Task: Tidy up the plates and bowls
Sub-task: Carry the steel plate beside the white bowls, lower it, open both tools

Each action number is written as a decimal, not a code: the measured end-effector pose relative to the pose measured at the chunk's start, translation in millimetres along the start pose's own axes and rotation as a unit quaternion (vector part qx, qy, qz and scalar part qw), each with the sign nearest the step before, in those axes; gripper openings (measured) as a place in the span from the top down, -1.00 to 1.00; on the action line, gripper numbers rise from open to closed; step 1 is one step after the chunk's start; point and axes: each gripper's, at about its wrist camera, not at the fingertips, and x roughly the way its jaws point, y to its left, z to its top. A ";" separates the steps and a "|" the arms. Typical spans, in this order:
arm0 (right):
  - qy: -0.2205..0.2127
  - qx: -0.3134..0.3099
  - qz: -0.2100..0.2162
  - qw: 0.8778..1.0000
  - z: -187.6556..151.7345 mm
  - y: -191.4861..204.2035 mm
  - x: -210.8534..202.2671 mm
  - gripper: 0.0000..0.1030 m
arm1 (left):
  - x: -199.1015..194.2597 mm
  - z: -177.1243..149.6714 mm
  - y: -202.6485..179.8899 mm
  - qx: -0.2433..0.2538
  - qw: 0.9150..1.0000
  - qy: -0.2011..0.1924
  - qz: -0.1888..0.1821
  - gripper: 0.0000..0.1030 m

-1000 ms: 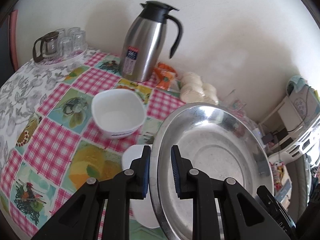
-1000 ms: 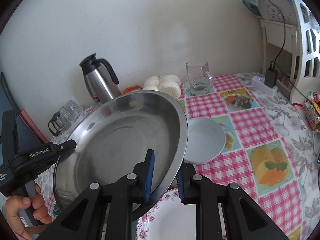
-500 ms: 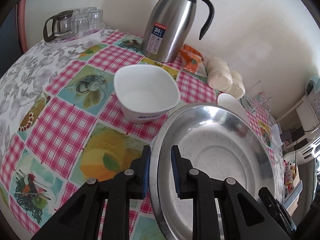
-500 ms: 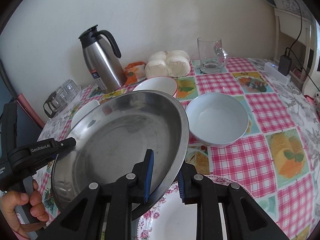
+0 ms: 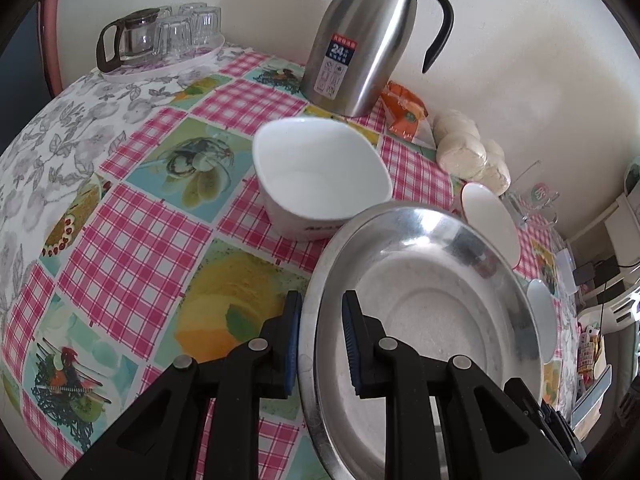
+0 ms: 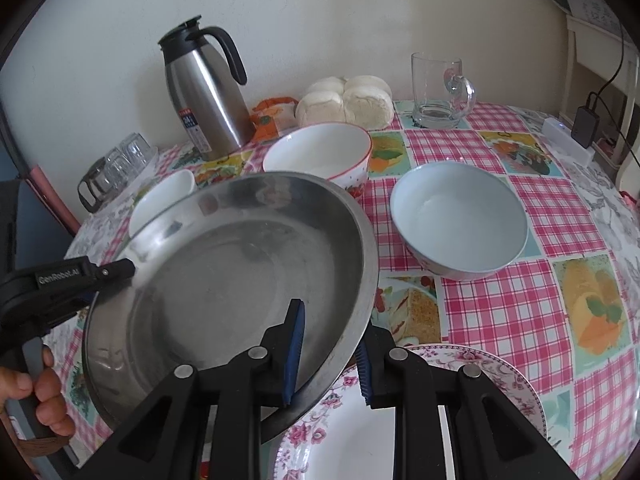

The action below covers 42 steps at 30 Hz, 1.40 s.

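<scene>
Steel filled the foreground: you held a wide, shallow stainless-steel pan (image 6: 240, 276) by its rim with both grippers, tilted above the table (image 6: 500, 312) with its pink-checked, fruit-patterned cloth. Your right gripper (image 6: 330, 350) had its jaws narrowed onto the near edge of the rim, one blue pad inside the pan and one outside. Your left gripper (image 5: 318, 338) gripped the opposite edge the same way, jaws narrow on the rim, and your left hand (image 6: 38, 392) wrapped its grey handle. Just beneath the pan's near edge lay a white plate with a pink floral border (image 6: 500, 376). Beyond the pan stood three bowls: a pale blue round bowl (image 6: 460, 224), a white bowl with a red-patterned outside (image 6: 320, 152) and a squarish white bowl (image 5: 320, 176). Farther back, by the wall, you had a stainless-steel thermos jug with a black handle (image 6: 208, 96), white buns (image 6: 348, 102), a clear glass mug (image 6: 438, 88) and small glasses on a tray (image 5: 160, 40).
</scene>
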 end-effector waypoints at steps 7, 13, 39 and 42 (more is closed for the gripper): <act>0.017 -0.007 -0.019 1.000 -3.7 -1.9 8.4 0.51 | 11.6 -5.2 -1.1 -0.001 0.999 0.035 0.016 0.59; 0.042 -0.005 -0.027 0.999 -8.7 -6.3 19.0 0.51 | 21.0 -10.6 -2.4 0.006 0.998 0.057 0.029 0.59; 0.044 0.001 -0.037 0.998 -10.1 -7.2 21.8 0.51 | 24.6 -8.3 -2.9 0.003 0.997 0.069 0.030 0.59; 0.044 0.009 -0.037 0.998 -8.2 -8.9 19.4 0.48 | 22.5 -7.3 -2.9 0.002 0.997 0.072 0.026 0.56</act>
